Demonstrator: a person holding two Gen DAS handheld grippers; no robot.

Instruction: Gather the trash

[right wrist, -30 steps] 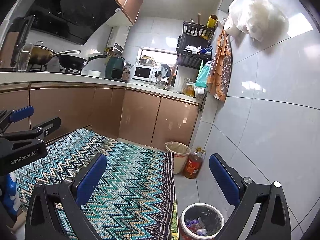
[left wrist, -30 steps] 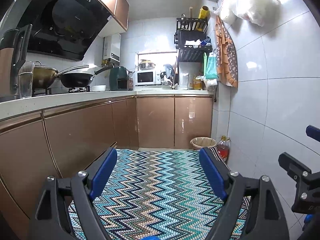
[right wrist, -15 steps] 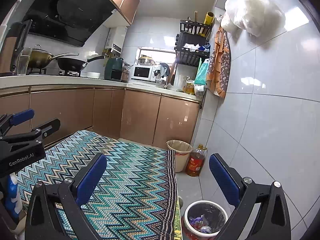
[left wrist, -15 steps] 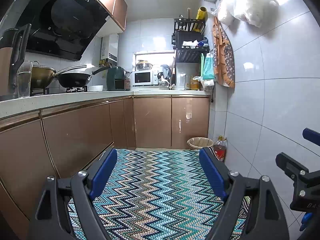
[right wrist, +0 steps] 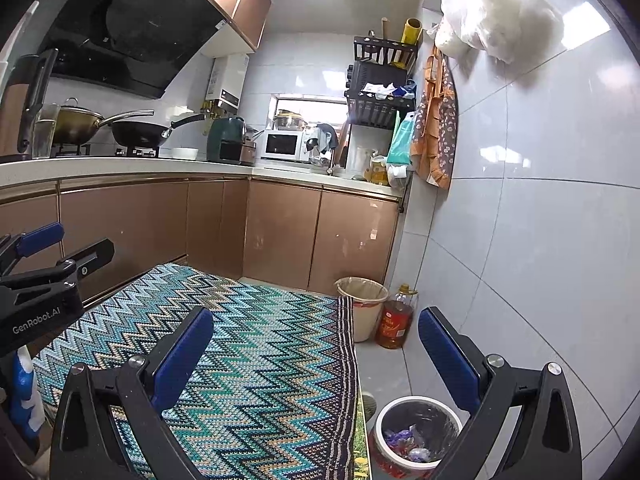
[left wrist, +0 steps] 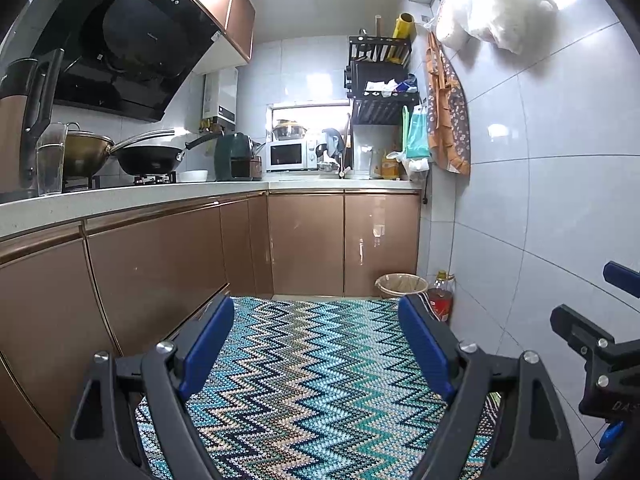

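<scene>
Above the zigzag rug [right wrist: 256, 344], both the left gripper [left wrist: 316, 344] and right gripper [right wrist: 316, 354] gape wide, holding nothing; the trash bin [right wrist: 416, 432] sits at five o'clock of the right one.

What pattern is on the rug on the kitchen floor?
The rug has a zigzag chevron pattern in teal, blue, white, beige and dark navy, clearest in the left wrist view.

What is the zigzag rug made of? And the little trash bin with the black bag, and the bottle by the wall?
The rug looks like woven or knitted yarn: tiny stitches show, with a matte surface. The trash bin seems to be smooth plastic, lined with a thin, shiny black bag; wrappers lie inside. The bottle looks like clear plastic, since amber liquid shows through, though glass is possible.
</scene>
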